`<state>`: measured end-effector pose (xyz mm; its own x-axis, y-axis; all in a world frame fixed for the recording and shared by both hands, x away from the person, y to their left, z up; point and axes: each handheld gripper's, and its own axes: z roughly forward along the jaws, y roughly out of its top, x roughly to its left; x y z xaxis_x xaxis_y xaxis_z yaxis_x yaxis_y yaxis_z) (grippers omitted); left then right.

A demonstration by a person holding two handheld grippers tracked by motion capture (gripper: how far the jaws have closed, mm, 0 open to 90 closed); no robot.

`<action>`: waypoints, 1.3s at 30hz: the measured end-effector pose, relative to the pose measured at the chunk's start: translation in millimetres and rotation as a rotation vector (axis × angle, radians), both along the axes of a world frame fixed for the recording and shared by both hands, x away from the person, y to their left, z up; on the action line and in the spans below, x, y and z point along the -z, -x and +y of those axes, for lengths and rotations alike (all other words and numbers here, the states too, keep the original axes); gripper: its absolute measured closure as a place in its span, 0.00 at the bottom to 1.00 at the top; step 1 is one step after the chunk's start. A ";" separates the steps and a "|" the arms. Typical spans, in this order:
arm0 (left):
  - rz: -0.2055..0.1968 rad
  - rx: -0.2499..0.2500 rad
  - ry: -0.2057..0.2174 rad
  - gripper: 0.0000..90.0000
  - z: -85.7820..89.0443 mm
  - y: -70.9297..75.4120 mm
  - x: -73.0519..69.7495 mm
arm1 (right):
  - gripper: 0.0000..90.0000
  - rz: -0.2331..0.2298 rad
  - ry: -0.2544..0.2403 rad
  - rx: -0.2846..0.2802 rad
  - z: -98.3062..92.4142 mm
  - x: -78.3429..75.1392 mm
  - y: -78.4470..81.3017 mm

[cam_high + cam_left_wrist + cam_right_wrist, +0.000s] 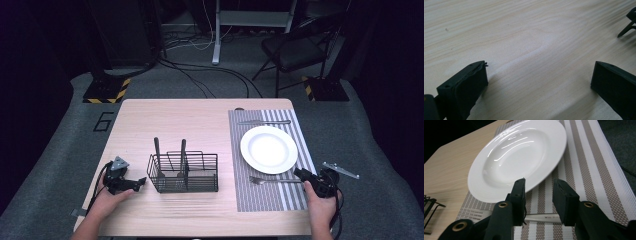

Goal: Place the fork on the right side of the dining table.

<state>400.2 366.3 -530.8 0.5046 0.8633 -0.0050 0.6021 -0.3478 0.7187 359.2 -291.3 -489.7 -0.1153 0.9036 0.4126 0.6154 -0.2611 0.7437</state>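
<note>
right gripper view: jaws hide part of the fork (541,218) handle.

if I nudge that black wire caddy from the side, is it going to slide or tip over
The wire caddy looks light, being open mesh, so it would probably slide on the smooth wooden table. It seems wider than tall, which suggests it resists tipping. The two dark utensil handles standing in it rise above the rim and may rattle or lean.

Probably lab: dark room, floor cables (210,75), hazard-striped bases (106,90), folding chair (295,50).
</note>
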 end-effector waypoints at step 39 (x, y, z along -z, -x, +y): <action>-0.004 -0.001 0.002 0.00 -0.1 -0.2 0.4 | 0.60 -0.106 0.185 -0.388 109.9 -24.3 -3.0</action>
